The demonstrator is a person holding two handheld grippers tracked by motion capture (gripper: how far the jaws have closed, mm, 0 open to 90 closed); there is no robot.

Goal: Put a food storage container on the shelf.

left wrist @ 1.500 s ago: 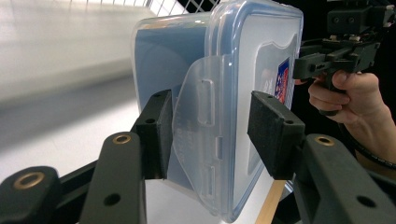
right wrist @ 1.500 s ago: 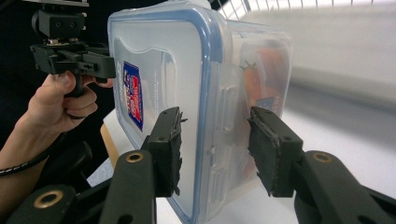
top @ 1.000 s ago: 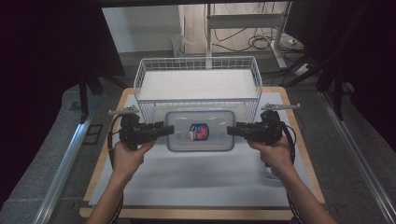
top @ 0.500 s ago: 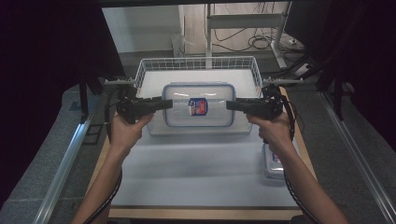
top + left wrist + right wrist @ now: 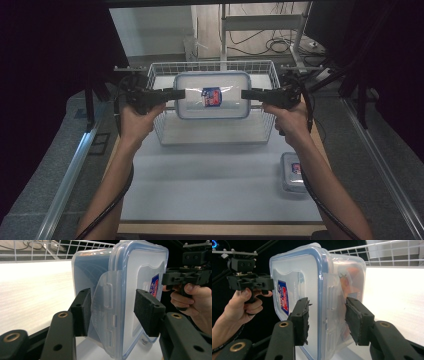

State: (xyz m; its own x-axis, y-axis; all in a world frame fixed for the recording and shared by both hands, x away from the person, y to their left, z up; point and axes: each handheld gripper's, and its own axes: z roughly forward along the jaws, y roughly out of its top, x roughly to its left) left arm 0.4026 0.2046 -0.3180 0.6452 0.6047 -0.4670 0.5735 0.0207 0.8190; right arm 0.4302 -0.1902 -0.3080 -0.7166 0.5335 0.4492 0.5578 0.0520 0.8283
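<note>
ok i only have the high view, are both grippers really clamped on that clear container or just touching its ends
observer: clamped. The left gripper has one pad on the lid and one on the base of the container, straddling the side latch.
operator: and the right one
observer: the same. The right gripper straddles the opposite latch, which lies folded down.
operator: anything inside
observer: something orange shows through the wall; I cannot tell what it is.
</note>
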